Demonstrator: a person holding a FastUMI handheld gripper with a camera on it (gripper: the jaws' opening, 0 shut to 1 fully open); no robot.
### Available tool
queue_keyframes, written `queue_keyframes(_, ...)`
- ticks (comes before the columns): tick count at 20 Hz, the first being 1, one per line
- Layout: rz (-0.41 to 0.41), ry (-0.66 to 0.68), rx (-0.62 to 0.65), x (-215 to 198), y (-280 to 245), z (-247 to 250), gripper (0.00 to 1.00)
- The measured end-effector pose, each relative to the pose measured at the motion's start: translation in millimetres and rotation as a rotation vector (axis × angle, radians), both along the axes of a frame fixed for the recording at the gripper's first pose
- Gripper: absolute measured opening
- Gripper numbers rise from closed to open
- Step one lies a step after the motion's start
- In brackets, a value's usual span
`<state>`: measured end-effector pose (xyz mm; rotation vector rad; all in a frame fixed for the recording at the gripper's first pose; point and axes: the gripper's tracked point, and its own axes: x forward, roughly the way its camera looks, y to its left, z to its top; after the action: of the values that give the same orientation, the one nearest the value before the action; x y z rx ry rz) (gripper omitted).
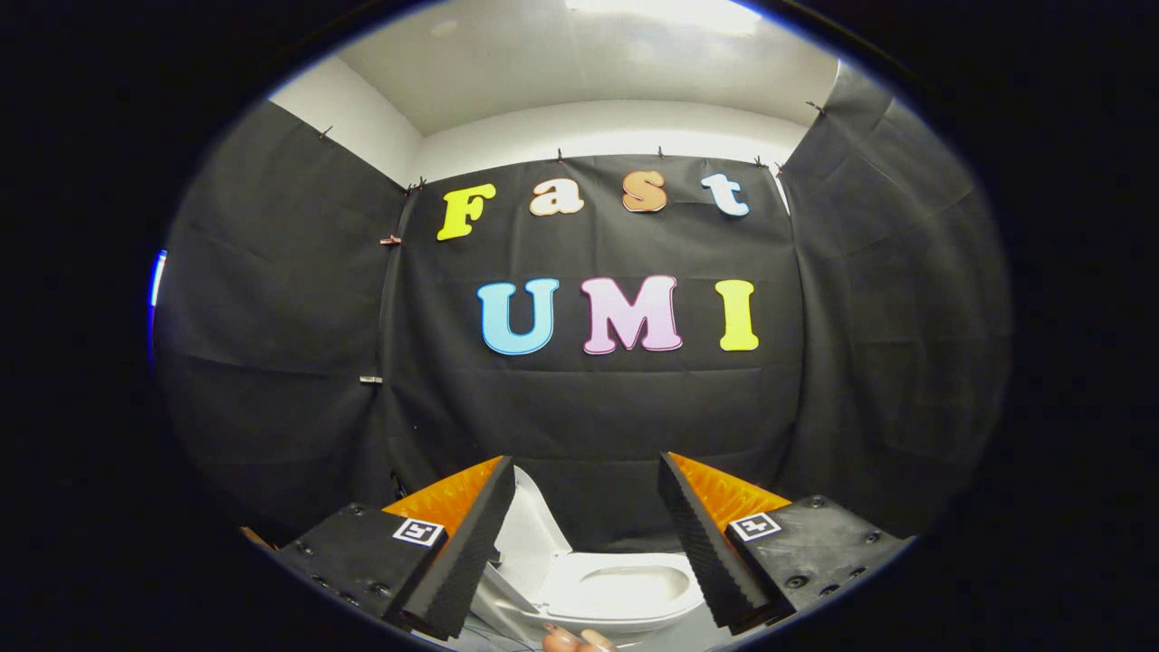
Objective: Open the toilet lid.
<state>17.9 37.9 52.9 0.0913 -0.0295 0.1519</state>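
Gripper view, read from left to right. At about 7 o'clock sits the left finger (462, 552), a black ribbed pad on an orange backing with a small square marker on its block. Just right of it, near 6 o'clock, the toilet lid (530, 534) stands raised and tilted back toward the left, its white inner face turned to the bowl. Beside the lid, between the two fingers and beyond their tips, lies the toilet seat (625, 593), a white ring around the open bowl. A fingertip of a person's hand (575, 641) shows at 6 o'clock, below the seat. At about 5 o'clock is the right finger (711, 548), matching the left. The gripper (587, 475) has its jaws spread wide, with nothing held and neither pad touching the toilet. The lid appears to be thin, rigid moulded plastic: probably light, stiff, smooth enough to slip under the pads, and free to swing on its rear hinge. Its free front rim would offer the best purchase. Judged from its raised position, the lid looks already opened.
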Motion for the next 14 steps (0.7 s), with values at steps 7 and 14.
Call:
queue_keyframes(7, -0.005, -0.005, 0.014, -17, -8, 6, 0.99)
queue_keyframes(14, 0.000, -0.025, 0.009, -20, -6, 12, 0.98)
